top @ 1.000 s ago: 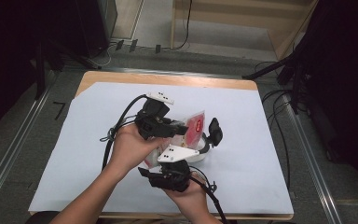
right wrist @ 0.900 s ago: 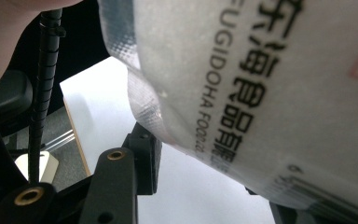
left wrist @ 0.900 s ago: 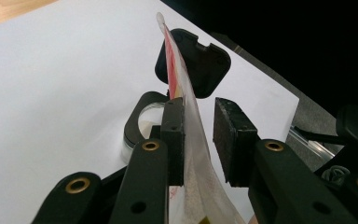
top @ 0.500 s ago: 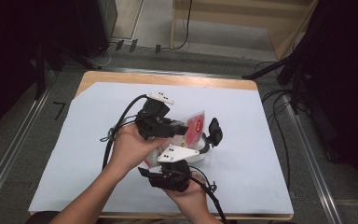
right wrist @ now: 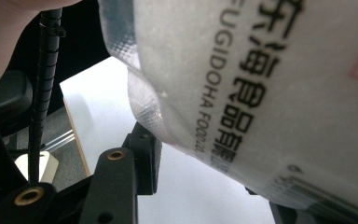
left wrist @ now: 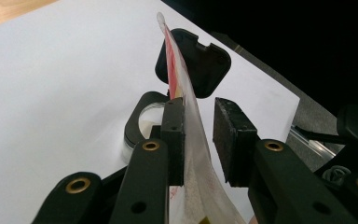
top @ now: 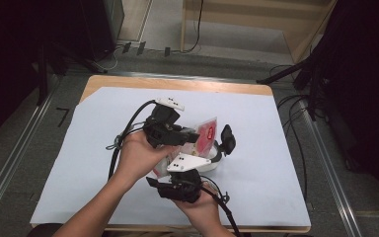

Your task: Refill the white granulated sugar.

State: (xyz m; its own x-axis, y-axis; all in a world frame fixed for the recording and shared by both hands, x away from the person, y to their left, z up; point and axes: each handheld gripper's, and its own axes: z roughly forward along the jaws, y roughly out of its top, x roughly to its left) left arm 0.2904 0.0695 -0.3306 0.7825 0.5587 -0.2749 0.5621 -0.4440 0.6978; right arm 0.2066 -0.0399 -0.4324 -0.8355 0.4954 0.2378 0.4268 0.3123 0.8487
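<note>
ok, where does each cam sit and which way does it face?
High view: above the person's side, looking forward and down on the table; both forearms, left claw.
Left gripper view: on the left claw, along its jaws at the pouch and an open-lidded container.
Right gripper view: on the right claw, facing up at the pouch.
All three share the pouch.

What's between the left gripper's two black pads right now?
In the left gripper view, the translucent red-printed plastic pouch passes between them, against one pad, clear of the other.

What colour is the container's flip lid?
Black lid, standing open behind the pouch; the left gripper view shows it best.
</note>
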